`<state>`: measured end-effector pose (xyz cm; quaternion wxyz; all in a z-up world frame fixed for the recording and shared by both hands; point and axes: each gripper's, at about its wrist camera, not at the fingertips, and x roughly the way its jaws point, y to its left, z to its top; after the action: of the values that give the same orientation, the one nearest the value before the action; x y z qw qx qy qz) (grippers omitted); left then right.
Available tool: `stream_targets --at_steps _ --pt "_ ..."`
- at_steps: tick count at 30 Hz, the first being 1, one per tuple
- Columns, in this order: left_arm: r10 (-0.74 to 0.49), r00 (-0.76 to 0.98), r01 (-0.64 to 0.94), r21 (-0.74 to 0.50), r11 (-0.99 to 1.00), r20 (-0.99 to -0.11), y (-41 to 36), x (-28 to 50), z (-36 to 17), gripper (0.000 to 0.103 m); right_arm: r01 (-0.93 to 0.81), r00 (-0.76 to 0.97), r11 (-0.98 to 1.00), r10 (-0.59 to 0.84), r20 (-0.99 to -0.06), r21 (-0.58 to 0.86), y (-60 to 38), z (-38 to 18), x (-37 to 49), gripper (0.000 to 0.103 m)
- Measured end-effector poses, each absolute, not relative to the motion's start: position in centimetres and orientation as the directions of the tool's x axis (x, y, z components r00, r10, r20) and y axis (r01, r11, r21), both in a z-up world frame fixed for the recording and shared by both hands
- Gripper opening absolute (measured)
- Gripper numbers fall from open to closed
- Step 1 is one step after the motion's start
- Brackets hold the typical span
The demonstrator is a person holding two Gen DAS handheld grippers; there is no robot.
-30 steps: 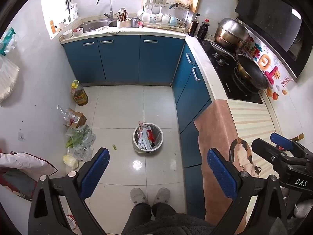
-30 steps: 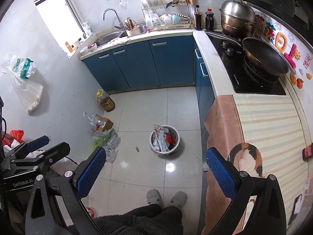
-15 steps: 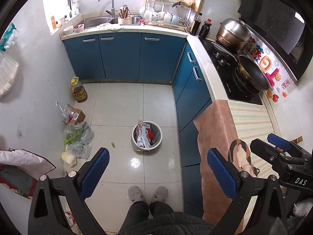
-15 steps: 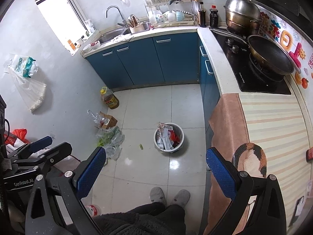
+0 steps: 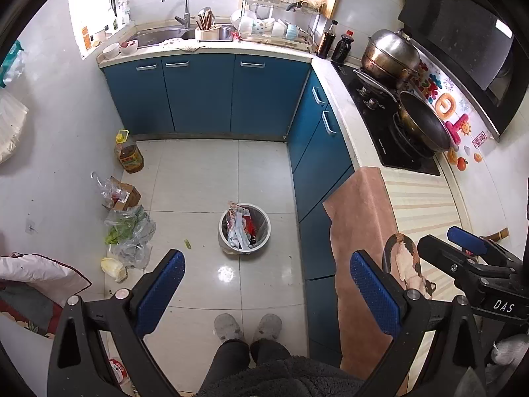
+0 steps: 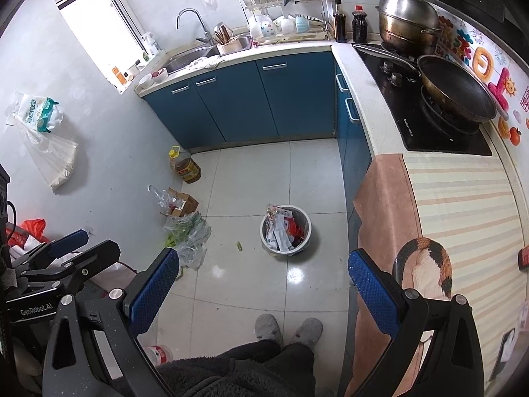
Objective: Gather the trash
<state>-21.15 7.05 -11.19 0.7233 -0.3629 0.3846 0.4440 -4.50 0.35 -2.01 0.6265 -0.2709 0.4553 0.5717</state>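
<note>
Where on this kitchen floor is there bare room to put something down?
The tiles between the blue cabinets and the trash bin are bare, as is the patch between the bin and the slippers. The left wall is crowded: oil bottle, cardboard box, plastic bags. A small green scrap lies beside them.

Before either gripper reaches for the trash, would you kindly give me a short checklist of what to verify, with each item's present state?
1. Left gripper open and empty: ok.
2. Right gripper open and empty: ok.
3. Trash bin upright on the floor: ok.
4. Room left in the bin: not ok, wrappers reach its rim.
5. Loose green scrap on the tiles unobstructed: ok.
6. Plastic bags by the wall tied shut: cannot tell.
</note>
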Motion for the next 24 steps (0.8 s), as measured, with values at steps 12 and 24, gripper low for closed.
stream_targets --at_steps 12,24 --pt "0.357 0.318 -0.914 -0.184 0.362 -0.878 6.9 -20.6 -11.0 0.102 -0.959 -0.072 0.213 0.462 -0.884 0.189 -0.2 -2.3 -3.8 0.103" --pt "0.347 0.333 -0.903 -0.19 0.385 -0.877 6.7 -20.3 -10.9 0.102 -0.953 -0.068 0.232 0.454 -0.888 0.192 -1.1 -2.5 -2.9 0.103"
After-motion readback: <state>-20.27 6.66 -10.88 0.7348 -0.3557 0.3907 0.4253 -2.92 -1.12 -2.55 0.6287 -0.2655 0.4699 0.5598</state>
